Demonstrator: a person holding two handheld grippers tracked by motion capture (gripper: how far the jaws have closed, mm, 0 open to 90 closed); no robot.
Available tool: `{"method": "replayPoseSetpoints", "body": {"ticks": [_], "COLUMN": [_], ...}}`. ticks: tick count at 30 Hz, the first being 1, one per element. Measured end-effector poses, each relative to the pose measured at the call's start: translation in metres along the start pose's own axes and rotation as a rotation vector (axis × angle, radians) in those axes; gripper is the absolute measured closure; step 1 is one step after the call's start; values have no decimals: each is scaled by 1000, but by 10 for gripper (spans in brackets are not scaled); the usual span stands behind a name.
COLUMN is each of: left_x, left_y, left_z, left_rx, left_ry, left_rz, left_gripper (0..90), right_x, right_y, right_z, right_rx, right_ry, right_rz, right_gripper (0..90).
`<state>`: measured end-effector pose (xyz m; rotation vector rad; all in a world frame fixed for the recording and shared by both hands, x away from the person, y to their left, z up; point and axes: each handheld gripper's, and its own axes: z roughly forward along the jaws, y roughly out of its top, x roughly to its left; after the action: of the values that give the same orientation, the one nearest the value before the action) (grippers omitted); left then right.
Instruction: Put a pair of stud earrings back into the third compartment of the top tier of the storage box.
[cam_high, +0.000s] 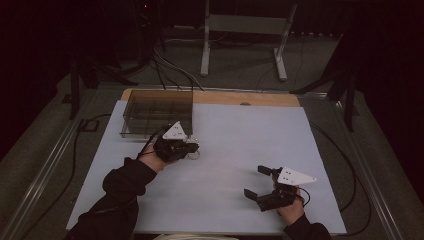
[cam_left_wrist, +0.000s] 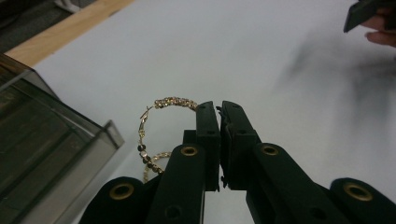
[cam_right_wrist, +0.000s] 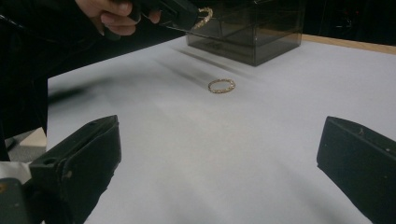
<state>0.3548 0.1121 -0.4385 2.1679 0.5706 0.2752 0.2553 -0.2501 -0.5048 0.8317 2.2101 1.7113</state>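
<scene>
My left gripper (cam_left_wrist: 219, 109) is shut on a gold beaded hoop earring (cam_left_wrist: 156, 126), pinching its rim so the hoop hangs to the left of the jaws. It hovers just above the white table near a smoky clear compartment box (cam_high: 157, 112). The left gripper (cam_right_wrist: 180, 13) shows at the top of the right gripper view with the held earring (cam_right_wrist: 204, 16) in front of the box (cam_right_wrist: 252, 32). A second gold hoop earring (cam_right_wrist: 222, 86) lies flat on the table. My right gripper (cam_high: 255, 181) rests open near the front right, nothing between its jaws (cam_right_wrist: 218, 128).
The box (cam_left_wrist: 42, 154) has a lip close to the left jaw's left side. A wooden strip (cam_high: 220, 97) edges the far side of the white table sheet (cam_high: 240, 140). Cables and a metal stand (cam_high: 245, 30) lie on the floor beyond.
</scene>
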Motion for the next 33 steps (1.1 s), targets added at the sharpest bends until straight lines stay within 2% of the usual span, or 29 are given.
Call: {"method": "replayPoseSetpoints", "body": {"ticks": [9, 13, 17, 23, 25, 33], "left_x": [9, 15, 18, 27, 31, 42], "left_y": [3, 5, 5, 5, 5, 3], "left_z": [-10, -17, -21, -29, -31, -34], "left_rx": [-27, -43, -47, -67, -77, -85], "left_ry": [5, 21, 33, 57, 60, 89], "left_rz": [-24, -37, -32, -52, -71, -103], "left_gripper": [882, 882, 882, 882, 882, 881], "right_x": [0, 0, 0, 0, 0, 0], "right_y": [0, 0, 0, 0, 0, 0], "right_z": [0, 0, 0, 0, 0, 0], "right_rx": [-1, -2, -2, -2, -1, -1], "right_ry": [4, 2, 4, 2, 1, 1], "right_rz": [5, 6, 5, 4, 3, 3], "right_gripper": [0, 0, 0, 0, 0, 0]}}
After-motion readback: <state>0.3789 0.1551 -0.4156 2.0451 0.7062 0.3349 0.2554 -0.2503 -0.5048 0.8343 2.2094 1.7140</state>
